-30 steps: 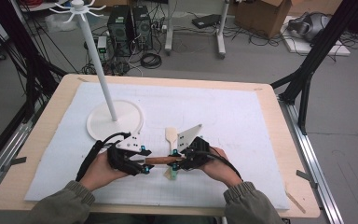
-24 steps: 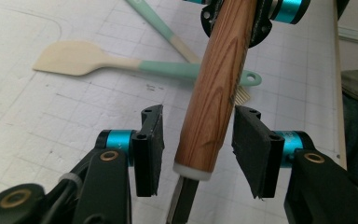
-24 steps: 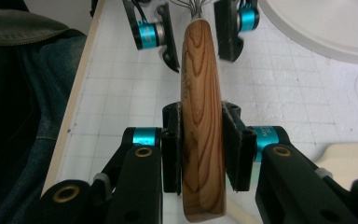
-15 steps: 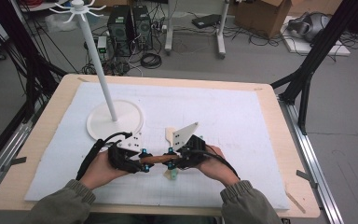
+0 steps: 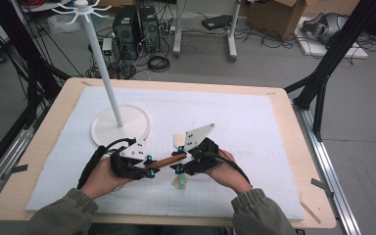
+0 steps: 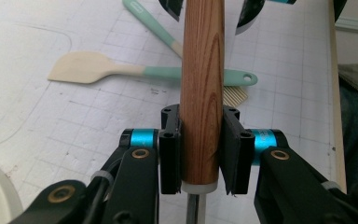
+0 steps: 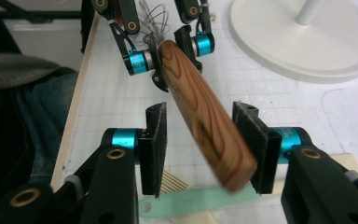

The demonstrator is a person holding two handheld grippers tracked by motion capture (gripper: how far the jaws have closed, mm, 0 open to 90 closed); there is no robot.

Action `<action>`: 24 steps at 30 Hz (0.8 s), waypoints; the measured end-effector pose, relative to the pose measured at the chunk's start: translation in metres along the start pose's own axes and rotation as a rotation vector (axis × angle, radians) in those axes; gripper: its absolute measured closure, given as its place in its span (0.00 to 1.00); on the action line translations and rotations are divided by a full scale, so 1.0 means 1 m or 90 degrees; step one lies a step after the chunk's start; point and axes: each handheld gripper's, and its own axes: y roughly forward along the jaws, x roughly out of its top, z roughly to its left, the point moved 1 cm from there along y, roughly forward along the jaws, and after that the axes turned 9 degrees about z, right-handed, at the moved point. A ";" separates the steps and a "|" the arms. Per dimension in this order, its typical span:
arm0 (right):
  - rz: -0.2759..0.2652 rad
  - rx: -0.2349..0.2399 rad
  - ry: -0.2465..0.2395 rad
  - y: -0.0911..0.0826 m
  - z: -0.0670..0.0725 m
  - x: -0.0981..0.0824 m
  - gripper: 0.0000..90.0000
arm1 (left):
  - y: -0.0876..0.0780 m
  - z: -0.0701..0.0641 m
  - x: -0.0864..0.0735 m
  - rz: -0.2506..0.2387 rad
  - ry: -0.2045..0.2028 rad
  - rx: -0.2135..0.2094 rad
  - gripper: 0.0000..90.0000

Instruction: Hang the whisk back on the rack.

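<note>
Whisk's wooden handle (image 6: 201, 88) held level over near bench (image 5: 274, 122), between my hands. Left fingers (image 6: 169, 154) just clamped its wire end; right fingers (image 7: 261, 140) just eased apart, handle loose between. Smooth, rigid, light, slippery: grip mid-handle.

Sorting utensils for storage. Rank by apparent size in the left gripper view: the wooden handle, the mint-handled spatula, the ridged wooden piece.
1. wooden handle, though it sits nearest the camera, which inflates it.
2. mint-handled spatula, lying farther off on the mat; its true rank against the handle is unsure.
3. ridged wooden piece, partly hidden.
</note>
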 end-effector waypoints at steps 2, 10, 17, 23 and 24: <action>-0.009 -0.008 0.012 -0.002 -0.001 -0.001 0.56 | -0.004 0.002 -0.001 -0.008 -0.008 0.001 0.80; -0.042 -0.010 0.053 -0.002 -0.004 0.000 0.50 | -0.017 0.005 -0.003 -0.033 -0.022 0.011 0.80; -0.070 -0.015 0.084 -0.009 -0.007 -0.002 0.47 | -0.021 0.007 -0.003 -0.037 -0.024 0.024 0.80; -0.072 -0.018 0.089 -0.009 -0.008 -0.003 0.44 | -0.023 0.007 -0.002 -0.042 -0.029 0.026 0.80; -0.073 -0.020 0.090 -0.009 -0.009 -0.003 0.43 | -0.024 0.008 -0.002 -0.041 -0.030 0.027 0.80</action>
